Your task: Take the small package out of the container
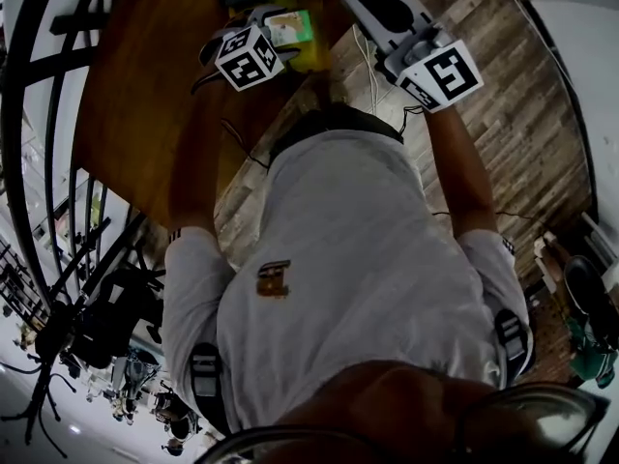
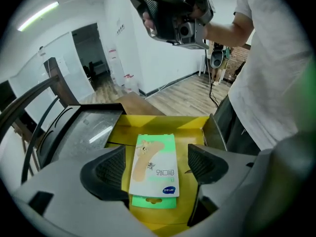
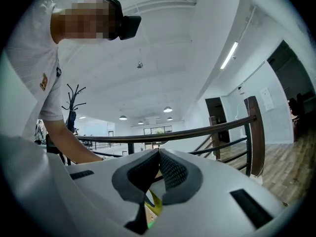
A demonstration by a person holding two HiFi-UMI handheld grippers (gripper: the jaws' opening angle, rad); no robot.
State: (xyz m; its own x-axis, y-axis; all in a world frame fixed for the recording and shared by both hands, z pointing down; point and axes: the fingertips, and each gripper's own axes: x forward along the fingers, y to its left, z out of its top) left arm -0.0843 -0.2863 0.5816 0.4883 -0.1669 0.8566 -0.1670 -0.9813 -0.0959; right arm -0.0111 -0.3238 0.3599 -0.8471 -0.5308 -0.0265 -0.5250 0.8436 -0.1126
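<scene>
1. Left gripper view: the left gripper [image 2: 157,165] points steeply down into the container with its jaws spread wide. Its two dark ribbed pads [image 2: 109,168] stand one on each side of the small package, and each is clear of the package's edges. Nothing is pinched.
2. The small package [image 2: 154,168] lies flat on the floor of the container, between the open jaws. It is a thin rectangular card with a white face that shows a tan bandage strip and a blue oval mark. A bright green backing sticks out at the near end, with a hang slot cut in it.
3. The container [image 2: 158,124] is a shallow, open-topped box of matte yellow card with low folded walls. Just beside it on the left sits a dark grey panel [image 2: 86,127] with a glossy, reflective top.
4. In the head view the package [image 1: 288,27] shows as a pale green patch just beyond the left gripper. The yellow box is under it, on a smooth brown wooden table [image 1: 135,104].
5. The right gripper [image 3: 159,154] has its jaws pressed together, the ribbed grey pads meeting at the tips with nothing between them. Its shell is smooth pale plastic. It is held level, off to the right of the container and apart from it, over a floor of wood-look planks [image 1: 503,114]. Seen from the left gripper, it hangs high above the box.
</scene>
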